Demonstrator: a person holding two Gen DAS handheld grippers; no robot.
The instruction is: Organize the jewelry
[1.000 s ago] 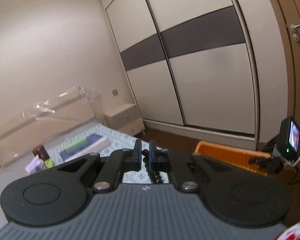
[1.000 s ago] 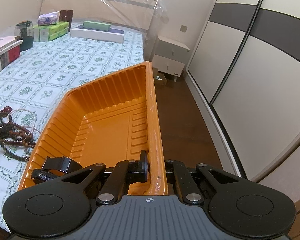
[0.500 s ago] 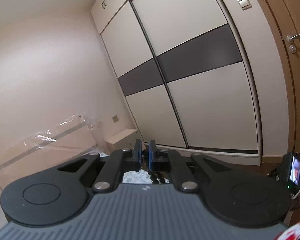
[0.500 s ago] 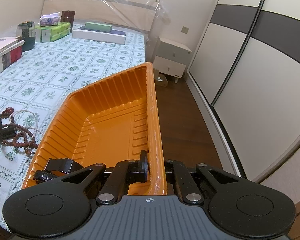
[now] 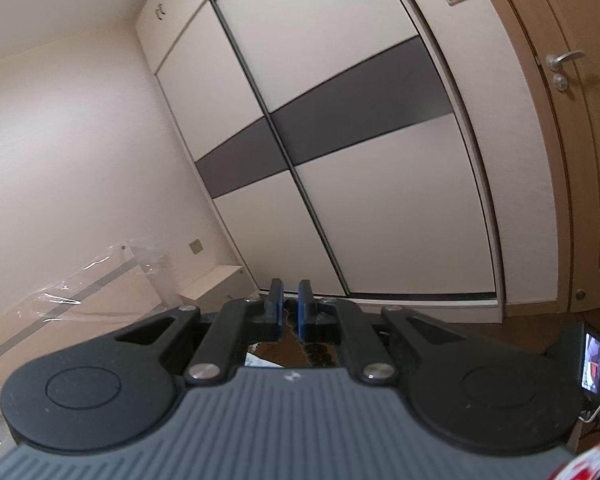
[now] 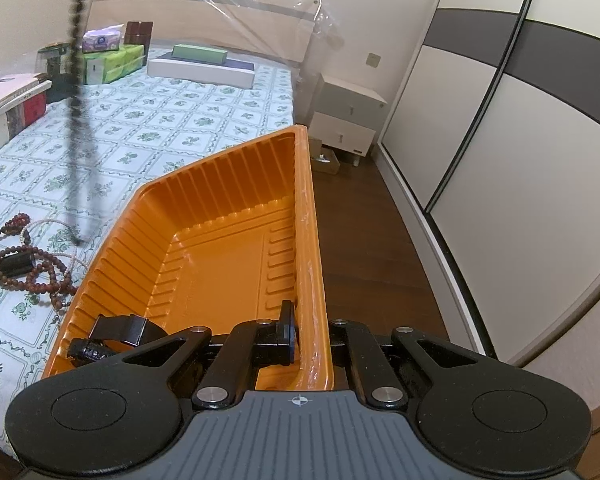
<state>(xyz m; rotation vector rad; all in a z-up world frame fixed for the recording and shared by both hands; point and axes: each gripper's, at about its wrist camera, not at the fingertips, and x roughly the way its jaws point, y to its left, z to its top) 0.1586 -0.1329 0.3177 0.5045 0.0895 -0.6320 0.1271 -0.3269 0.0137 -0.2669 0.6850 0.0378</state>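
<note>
My left gripper [image 5: 290, 312] is raised and faces the wardrobe, shut on a strand of dark beads [image 5: 320, 353] that shows just below its fingers. In the right wrist view that same dark bead strand [image 6: 76, 80] hangs blurred above the bed, its lower end near the orange tray's left side. My right gripper [image 6: 306, 336] is shut on the near right rim of the orange ribbed tray [image 6: 220, 208]. A black clasp-like piece [image 6: 114, 332] lies in the tray's near left corner. Reddish-brown bead strings [image 6: 32, 268] with a small black cylinder lie on the sheet, left of the tray.
The bed [image 6: 172, 120] has a green floral sheet. Tissue packs [image 6: 108, 60], flat boxes [image 6: 200, 66] and books [image 6: 12, 108] sit at its far side. A white nightstand [image 6: 348, 120], sliding wardrobe [image 5: 360, 160] and door [image 5: 572, 120] line the room. A wrist with a small screen [image 5: 592, 364] shows at right.
My left gripper has risen and tipped upward, so the bed dropped out of its view. The dark bead strand lifted off the sheet and now hangs. The right gripper stayed still.
</note>
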